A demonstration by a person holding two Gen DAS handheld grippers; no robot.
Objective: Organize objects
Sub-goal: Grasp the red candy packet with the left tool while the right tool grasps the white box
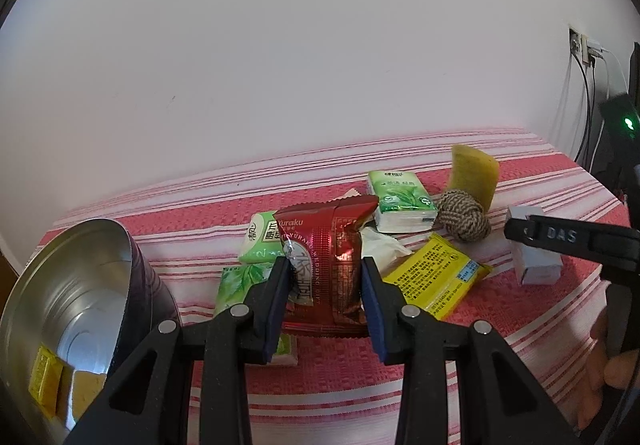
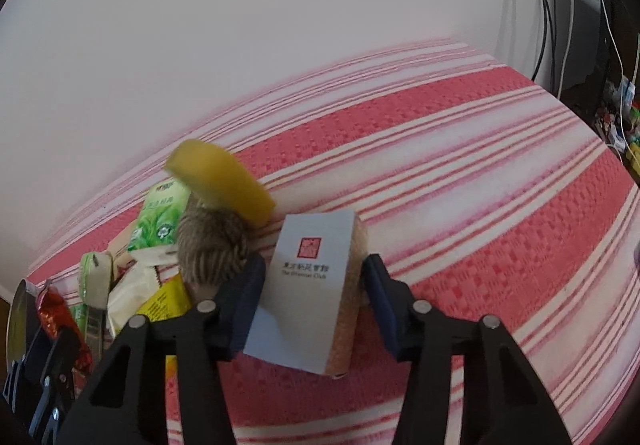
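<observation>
My left gripper (image 1: 325,293) is shut on a red foil snack packet (image 1: 326,265), held upright above green tissue packs (image 1: 236,281). A steel bowl (image 1: 72,305) at the left holds a small yellow packet (image 1: 44,385) and a yellow piece. My right gripper (image 2: 314,305) straddles a white box (image 2: 312,285) with a red seal; the jaws stand on either side of it, the left one touching, a small gap at the right. The right gripper also shows in the left wrist view (image 1: 516,229), by the white box (image 1: 536,261).
On the red-and-white striped cloth (image 2: 480,205) lie a rope knot ball (image 1: 466,219), a yellow sponge (image 1: 474,173), a green tissue pack (image 1: 400,201), a yellow packet (image 1: 436,277) and a white wrapper. Wall behind; cables and socket (image 1: 584,49) at the right.
</observation>
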